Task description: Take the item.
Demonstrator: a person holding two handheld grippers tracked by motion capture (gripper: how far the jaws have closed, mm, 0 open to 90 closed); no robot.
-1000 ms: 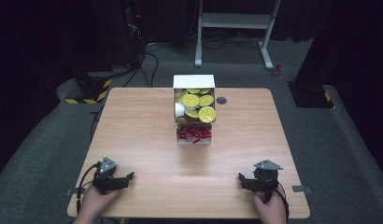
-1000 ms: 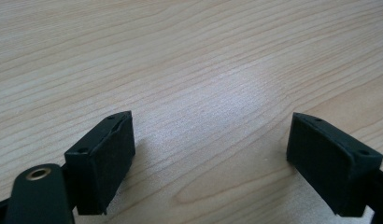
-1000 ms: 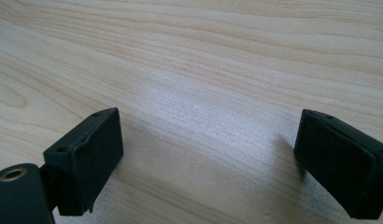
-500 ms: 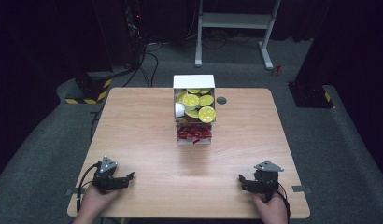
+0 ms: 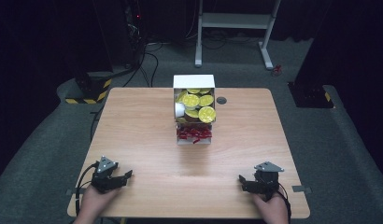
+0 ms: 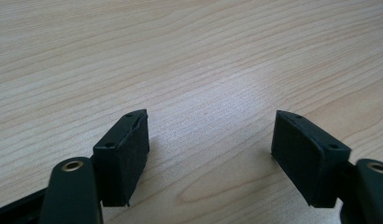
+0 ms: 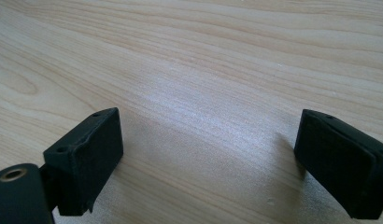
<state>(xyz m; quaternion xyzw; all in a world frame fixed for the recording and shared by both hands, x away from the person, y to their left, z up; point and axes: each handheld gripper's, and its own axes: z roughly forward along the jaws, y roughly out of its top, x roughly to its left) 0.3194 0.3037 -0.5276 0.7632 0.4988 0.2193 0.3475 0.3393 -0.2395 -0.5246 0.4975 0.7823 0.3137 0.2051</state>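
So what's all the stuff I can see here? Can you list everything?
Table: one, light wood, centre of the room.
Box: one, white, open, far middle of the table.
Round pods: several, yellow-topped, in the box's upper part.
Small red things: a heap, red, in the box's lower front part.
Small dark disc: one, on the table right of the box.
Metal stand: one, white, on the floor behind.
Left gripper: one, black, near left corner, jaws apart, just been closing, nothing between.
Right gripper: one, black, near right corner, jaws apart, empty.

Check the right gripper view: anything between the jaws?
No. The right gripper stands open, with bare wooden table between its jaws.
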